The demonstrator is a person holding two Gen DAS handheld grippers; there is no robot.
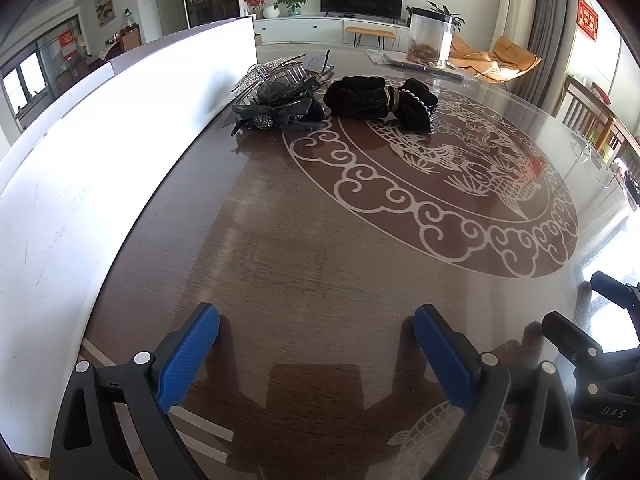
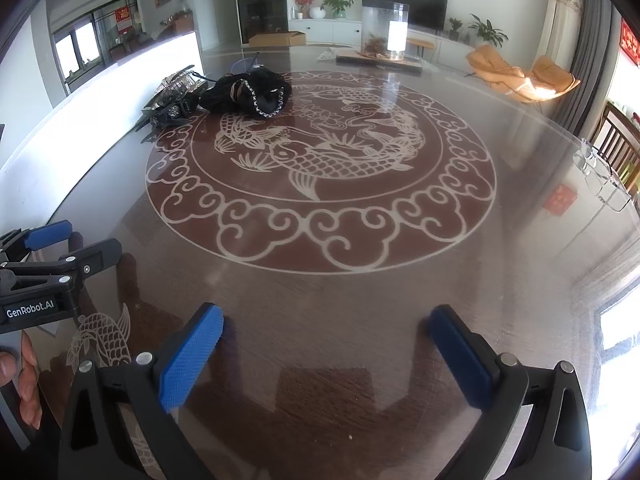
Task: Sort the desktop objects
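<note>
A pile of hair accessories lies at the far left of the glass-topped table (image 1: pixel 320 248): a black mesh bow with rhinestones (image 1: pixel 276 114), a sparkly silver comb clip (image 1: pixel 266 74) behind it, and black velvet scrunchies with bead trim (image 1: pixel 380 98). The same pile shows in the right wrist view, the bow (image 2: pixel 168 110) and the scrunchies (image 2: pixel 248 92). My left gripper (image 1: pixel 316 330) is open and empty, low over the near table, far from the pile. My right gripper (image 2: pixel 326 332) is open and empty, just right of the left one.
A white board (image 1: pixel 100 152) stands along the table's left edge. A clear cylinder container (image 1: pixel 430 38) stands on a flat tray at the far side (image 2: pixel 384 32). Clear glasses (image 2: pixel 600 176) lie at the right edge. Chairs stand beyond the right rim.
</note>
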